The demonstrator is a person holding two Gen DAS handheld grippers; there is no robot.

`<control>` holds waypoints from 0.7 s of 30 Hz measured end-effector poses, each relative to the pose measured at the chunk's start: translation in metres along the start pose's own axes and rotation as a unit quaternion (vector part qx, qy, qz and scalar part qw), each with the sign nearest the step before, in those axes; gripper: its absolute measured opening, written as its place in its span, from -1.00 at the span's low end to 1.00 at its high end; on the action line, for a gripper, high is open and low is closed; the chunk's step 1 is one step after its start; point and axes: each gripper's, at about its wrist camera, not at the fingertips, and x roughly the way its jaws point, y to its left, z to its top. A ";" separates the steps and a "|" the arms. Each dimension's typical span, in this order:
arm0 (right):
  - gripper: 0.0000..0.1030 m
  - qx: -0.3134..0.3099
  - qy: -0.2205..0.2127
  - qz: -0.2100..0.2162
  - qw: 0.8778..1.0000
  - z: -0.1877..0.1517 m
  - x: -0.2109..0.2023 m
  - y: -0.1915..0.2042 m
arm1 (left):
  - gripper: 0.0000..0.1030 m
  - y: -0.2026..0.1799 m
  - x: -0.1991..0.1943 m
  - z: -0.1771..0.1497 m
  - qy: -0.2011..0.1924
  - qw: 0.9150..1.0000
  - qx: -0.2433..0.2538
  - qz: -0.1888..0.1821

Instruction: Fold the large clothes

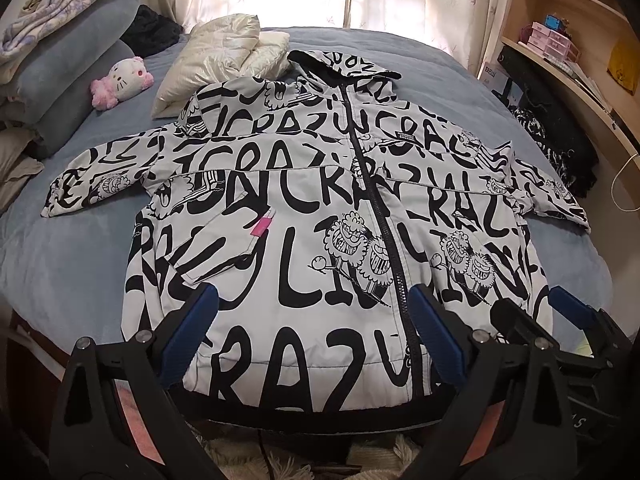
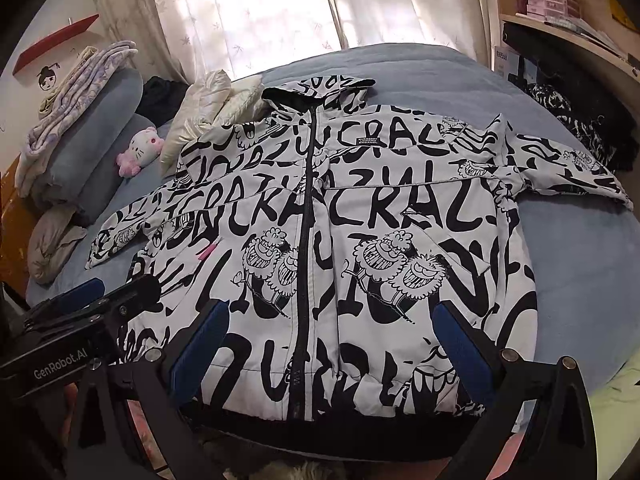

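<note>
the jacket (image 1: pixel 304 208) lies spread face up on the bed (image 1: pixel 60 264), zipped shut, its hood (image 1: pixel 344 64) toward the window and both sleeves out to the sides. the black hem sits at the near edge of the bed, just under both tools. no fold shows in it yet, so the job looks to be at its very start: the garment is laid out and the first fold is still to come.

the left gripper (image 1: pixel 312 320) hovers over the lower front with its jaws wide open and nothing between them. the right gripper (image 2: pixel 332 328) hangs beside it over the same hem area, jaws likewise spread and empty.

the next move probably calls for each tool to reach out to a sleeve (image 1: pixel 100 176) or a side edge, pinch the cloth, and carry it in toward the zipper (image 1: pixel 376 200). the fabric looks padded and slick, so a shallow pinch may slip. a white pillow (image 1: pixel 208 60) touches the far shoulder and could get in the way.
</note>
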 end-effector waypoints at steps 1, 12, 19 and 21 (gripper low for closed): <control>1.00 0.000 0.000 0.000 1.000 0.001 0.000 -0.001 | 0.83 0.000 0.000 0.000 0.000 1.000 0.000 0.000; 1.00 0.004 0.004 0.005 1.000 0.005 0.001 -0.004 | 0.83 -0.001 0.001 0.000 0.001 1.000 0.000 0.000; 1.00 0.004 0.004 0.006 1.000 0.004 0.001 -0.004 | 0.83 -0.001 0.001 0.000 0.001 1.000 0.000 0.000; 1.00 0.004 0.003 0.006 1.000 0.004 0.001 -0.005 | 0.83 -0.001 0.001 0.000 0.002 1.000 0.000 0.001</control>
